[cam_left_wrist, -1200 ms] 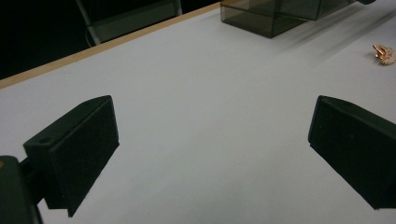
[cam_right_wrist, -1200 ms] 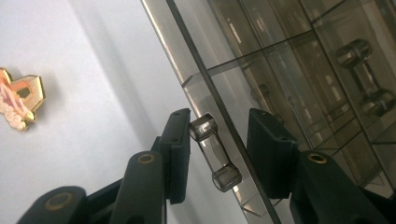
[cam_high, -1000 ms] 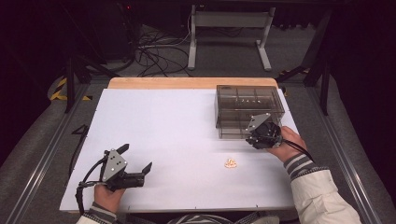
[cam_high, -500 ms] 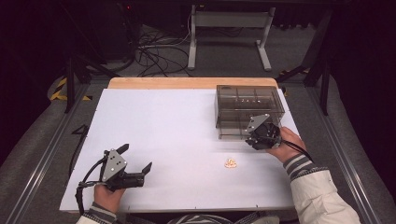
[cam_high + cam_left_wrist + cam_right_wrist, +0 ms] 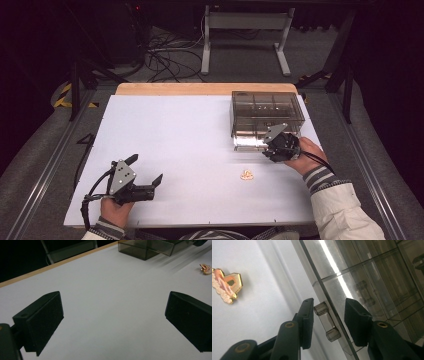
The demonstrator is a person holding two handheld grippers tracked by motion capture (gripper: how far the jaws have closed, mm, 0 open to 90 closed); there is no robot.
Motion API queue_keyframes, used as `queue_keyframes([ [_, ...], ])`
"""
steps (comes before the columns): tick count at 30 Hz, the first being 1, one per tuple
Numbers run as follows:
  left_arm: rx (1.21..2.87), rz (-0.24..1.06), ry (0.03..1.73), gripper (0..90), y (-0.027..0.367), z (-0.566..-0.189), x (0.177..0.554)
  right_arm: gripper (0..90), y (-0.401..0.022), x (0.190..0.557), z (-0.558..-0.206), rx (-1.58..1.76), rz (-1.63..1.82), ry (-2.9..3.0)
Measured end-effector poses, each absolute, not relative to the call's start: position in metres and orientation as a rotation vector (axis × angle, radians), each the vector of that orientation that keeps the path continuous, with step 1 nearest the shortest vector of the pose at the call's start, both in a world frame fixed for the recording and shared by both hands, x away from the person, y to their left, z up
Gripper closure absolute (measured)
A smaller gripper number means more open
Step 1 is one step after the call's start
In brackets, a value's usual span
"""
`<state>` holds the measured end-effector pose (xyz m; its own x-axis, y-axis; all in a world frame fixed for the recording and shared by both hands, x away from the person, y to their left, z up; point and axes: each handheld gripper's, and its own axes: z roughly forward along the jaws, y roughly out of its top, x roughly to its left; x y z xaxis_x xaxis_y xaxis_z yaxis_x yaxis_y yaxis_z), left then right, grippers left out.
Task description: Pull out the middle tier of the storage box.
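- Smoked clear-plastic drawer box at table's far right; bar handle sits between right gripper jaws, pads not touching it.
- Left gripper near the front-left corner, jaws spread wide, nothing held.

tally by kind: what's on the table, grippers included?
Hand-held gripper: 2, left, right
Smoked clear drawer box: 1
Gold trinket: 1
Total: 4
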<state>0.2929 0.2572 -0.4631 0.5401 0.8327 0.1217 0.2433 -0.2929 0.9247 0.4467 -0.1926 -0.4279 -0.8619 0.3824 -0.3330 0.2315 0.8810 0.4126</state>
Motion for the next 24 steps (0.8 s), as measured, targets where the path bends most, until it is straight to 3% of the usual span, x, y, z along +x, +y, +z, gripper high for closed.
queue_keyframes([
  [24, 1.811, 0.765, 0.887, 2.6, 0.257, -0.463, 0.292, 50.2, -0.195, 0.423, -0.401, 0.474, 0.714, 2.562],
])
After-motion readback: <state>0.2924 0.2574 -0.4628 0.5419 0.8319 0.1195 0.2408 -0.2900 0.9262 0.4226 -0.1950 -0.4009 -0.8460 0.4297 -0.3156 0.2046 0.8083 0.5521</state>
